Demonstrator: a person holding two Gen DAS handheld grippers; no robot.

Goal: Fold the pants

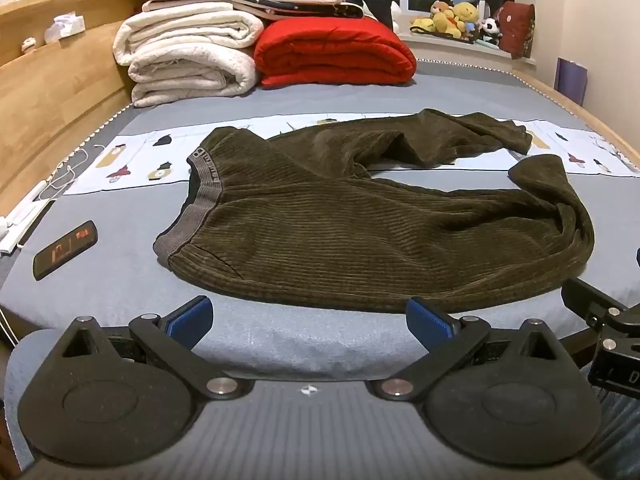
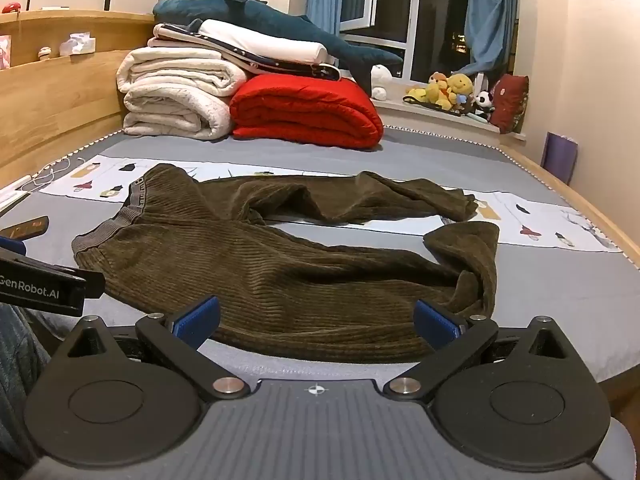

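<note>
Grey bed before you: the pants sprawl unfolded at twelve o'clock, waistband at ten. Your left gripper and right gripper gape fully, empty. Folding hasn't begun; straighten the legs first.

The left tongs are standing with their jaws spread wide, blue pads facing each other and gripping nothing. The right tongs are likewise gaping fully, their blue pads bare. Both are tilting downward. Each is showing at the edge of the other's view, so the two are hanging side by side, just apart.
</note>
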